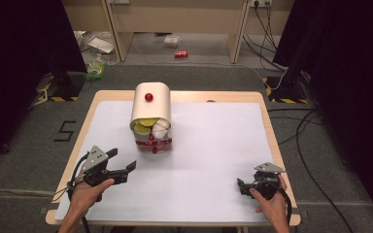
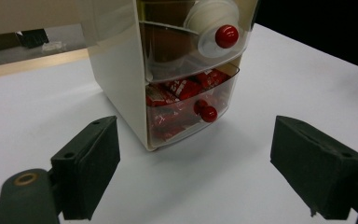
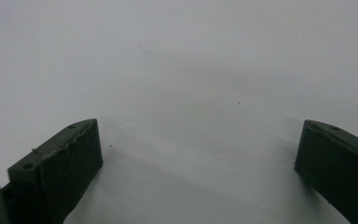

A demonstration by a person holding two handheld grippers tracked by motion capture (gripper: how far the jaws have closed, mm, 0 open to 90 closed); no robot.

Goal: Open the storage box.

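A small cream drawer cabinet with a rounded top and a red knob stands on the white table, left of centre. Its clear drawers face me. In the left gripper view the cabinet is close ahead; the lower drawer holds red packets and has a red knob, and the drawer above has a red knob in front of a white round item. My left gripper is open, a short way before the cabinet, with nothing in it. My right gripper is open over bare table at the front right.
The wooden table edge frames the white sheet. Beyond the table, the floor carries cables, a red can and some plastic litter. Dark curtains stand on both sides.
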